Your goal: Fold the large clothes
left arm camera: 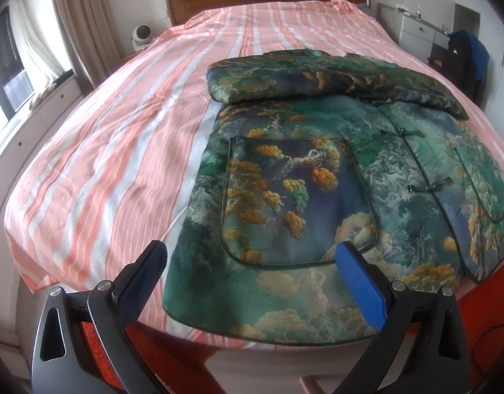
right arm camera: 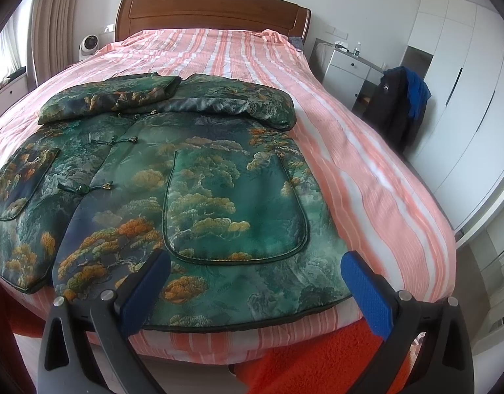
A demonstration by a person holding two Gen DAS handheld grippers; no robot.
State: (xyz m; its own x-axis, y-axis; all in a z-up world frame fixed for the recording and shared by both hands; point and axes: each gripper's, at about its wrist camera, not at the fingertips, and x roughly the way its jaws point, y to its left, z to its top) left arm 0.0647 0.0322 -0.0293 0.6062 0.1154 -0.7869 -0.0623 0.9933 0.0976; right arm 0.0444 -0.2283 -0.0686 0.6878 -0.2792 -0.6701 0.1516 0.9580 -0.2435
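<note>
A green patterned jacket (left arm camera: 317, 177) lies front-up on the striped bedsheet (left arm camera: 120, 138), hem along the foot edge of the bed, both sleeves folded across its top. The left gripper (left arm camera: 252, 256) and right gripper (right arm camera: 255, 267) hover above the hem, fingers spread apart, holding nothing. Bare sheet flanks both sides

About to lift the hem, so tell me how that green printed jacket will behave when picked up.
The jacket looks padded, so it will probably bend in soft, bulky folds rather than crease sharply. Its sheen suggests a slick fabric that may slip in the right tool. The folded sleeves lie loose and could slide off.
</note>
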